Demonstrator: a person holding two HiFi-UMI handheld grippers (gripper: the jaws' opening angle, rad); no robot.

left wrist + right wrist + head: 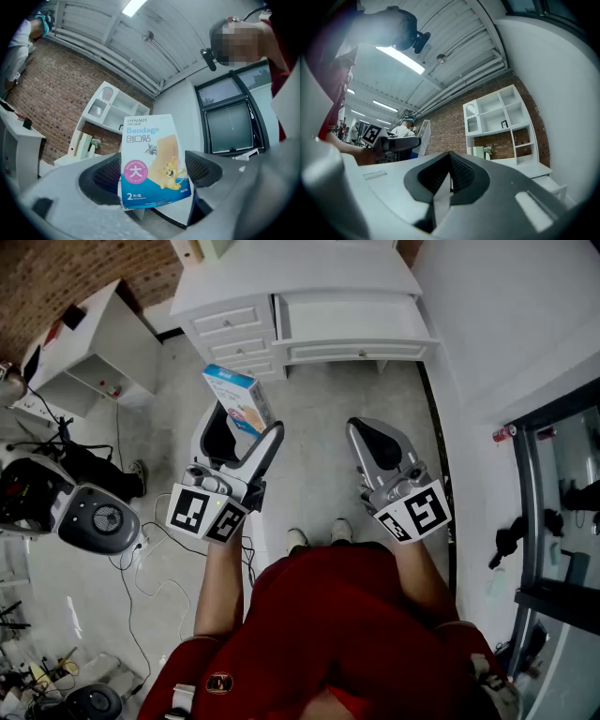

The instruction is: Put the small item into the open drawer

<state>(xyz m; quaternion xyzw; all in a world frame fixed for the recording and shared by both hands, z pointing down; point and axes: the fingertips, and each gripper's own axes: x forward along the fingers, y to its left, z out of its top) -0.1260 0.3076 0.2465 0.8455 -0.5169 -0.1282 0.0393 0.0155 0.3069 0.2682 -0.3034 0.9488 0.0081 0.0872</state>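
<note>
A small blue and white bandage box [236,399] hangs in the air in front of a white desk. My left gripper [248,420] is shut on it, with the jaws spread wide across its width. In the left gripper view the box [152,161] stands upright between the two dark pads [105,176]. The desk's wide drawer [349,319] stands pulled out, ahead and to the right of the box. My right gripper [362,430] hovers at the right, shut with nothing in it; its own view shows the jaws [449,176] pressed together.
A stack of small shut drawers [234,334] sits left of the open drawer. A white shelf unit [94,348] and a round grey machine [94,517] with cables stand on the floor at the left. A white wall runs down the right side.
</note>
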